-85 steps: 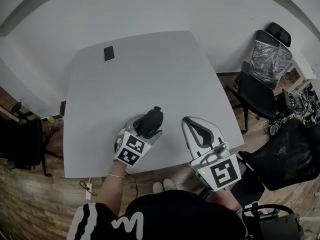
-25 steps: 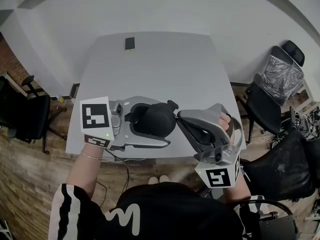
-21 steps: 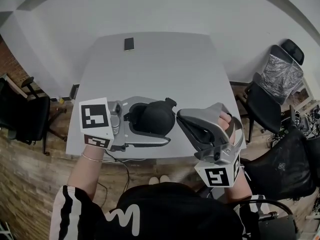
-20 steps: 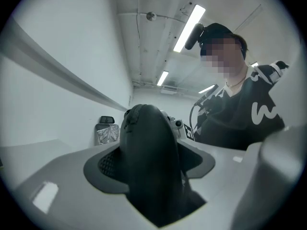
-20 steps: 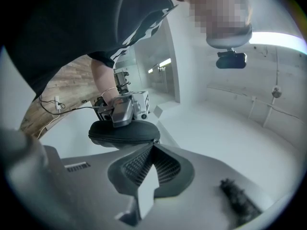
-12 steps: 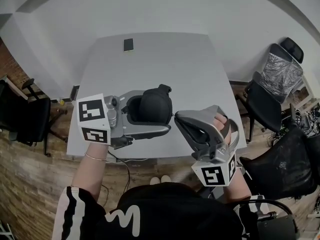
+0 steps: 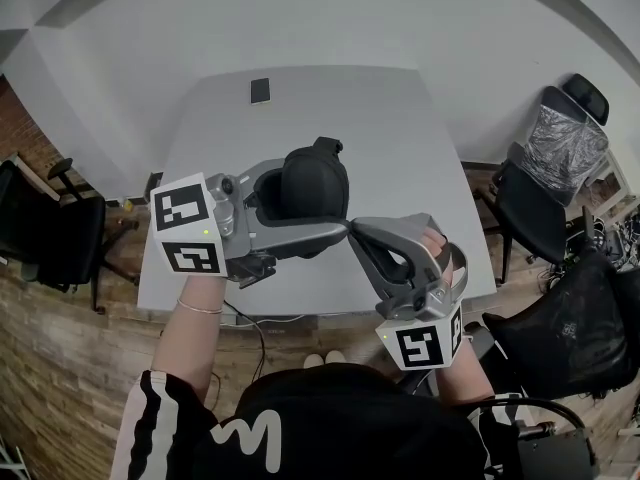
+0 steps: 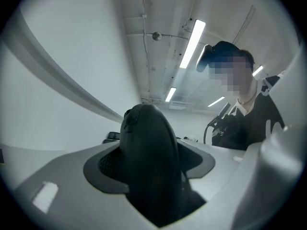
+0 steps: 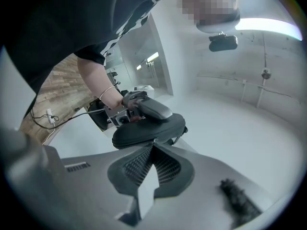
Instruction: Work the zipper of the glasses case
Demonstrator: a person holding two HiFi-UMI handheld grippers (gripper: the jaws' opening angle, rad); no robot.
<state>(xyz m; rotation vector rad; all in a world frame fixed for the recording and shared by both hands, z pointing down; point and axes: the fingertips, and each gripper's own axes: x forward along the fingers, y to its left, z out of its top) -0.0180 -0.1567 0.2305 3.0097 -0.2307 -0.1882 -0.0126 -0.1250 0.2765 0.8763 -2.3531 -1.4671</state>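
My left gripper (image 7: 318,198) is shut on the black oval glasses case (image 7: 315,183) and holds it in the air above the grey table (image 7: 400,138). In the left gripper view the case (image 8: 146,162) stands on edge, squeezed between the two grey fingers (image 8: 57,186). My right gripper (image 7: 352,230) is shut, its tips against the case's lower right rim. In the right gripper view the closed tips (image 9: 153,145) meet the zipper seam of the case (image 9: 148,128). I cannot tell whether the zipper pull is between them.
A phone (image 7: 260,91) lies at the table's far edge. Black office chairs stand to the right (image 7: 535,183) and to the left (image 7: 60,238). A cable hangs below the table's near edge (image 7: 245,323).
The left gripper has carried the case up and away and turned it more upright. The right gripper has followed to the left, and its tips now touch the case's rim.
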